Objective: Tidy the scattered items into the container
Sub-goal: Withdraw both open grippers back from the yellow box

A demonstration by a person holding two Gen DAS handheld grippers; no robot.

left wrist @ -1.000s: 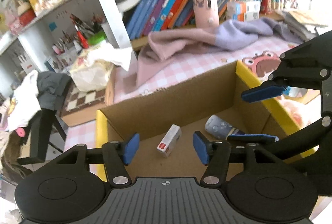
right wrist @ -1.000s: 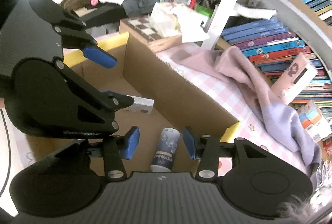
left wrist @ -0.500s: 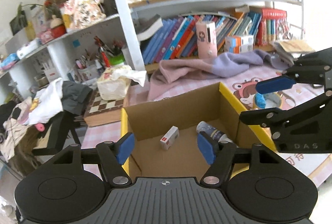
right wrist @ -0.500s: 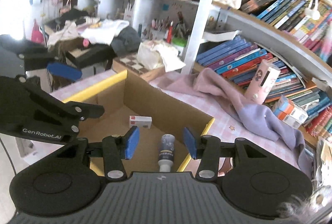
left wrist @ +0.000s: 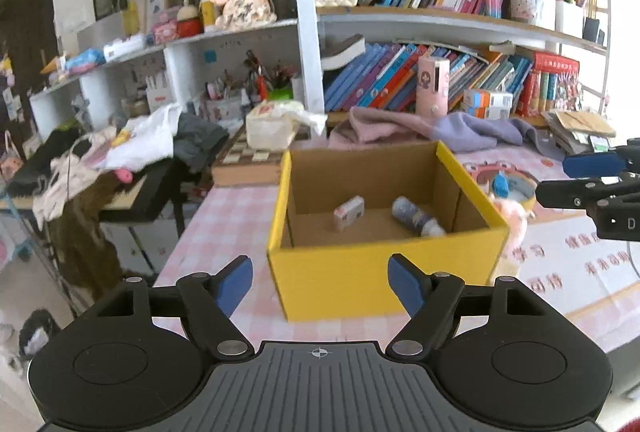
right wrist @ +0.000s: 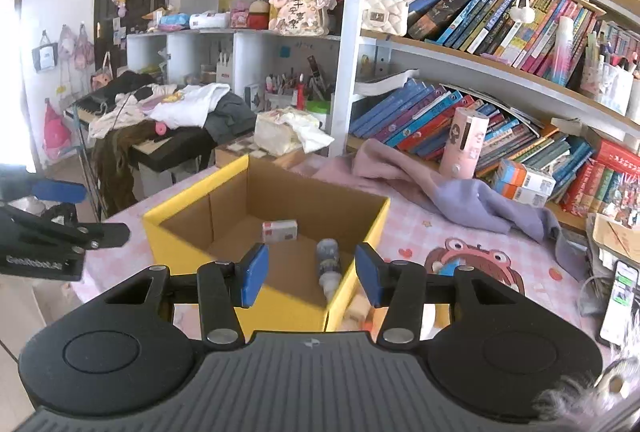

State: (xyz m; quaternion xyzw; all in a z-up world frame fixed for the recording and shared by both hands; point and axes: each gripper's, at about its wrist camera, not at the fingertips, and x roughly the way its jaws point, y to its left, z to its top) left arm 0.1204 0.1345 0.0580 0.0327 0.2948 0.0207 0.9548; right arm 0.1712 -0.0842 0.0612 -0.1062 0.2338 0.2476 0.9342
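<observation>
A yellow cardboard box stands open-topped on the pink checked table. On its floor lie a small white and red carton and a grey-blue bottle on its side. My left gripper hangs in front of the box's near wall; its jaws are opening and hold nothing. My right gripper hovers over the box's near right corner, open and holding nothing. Each gripper shows at the edge of the other's view: the right gripper, the left gripper.
A pink plush toy and a round tin sit right of the box. Behind it lie a pink and purple cloth and a pink cylinder against the bookshelf. A phone lies far right; a clothes-covered stand stands left.
Both grippers have drawn back and risen away from the box, which now shows whole ahead. The left jaws have widened. The carton and the bottle have stayed inside.
</observation>
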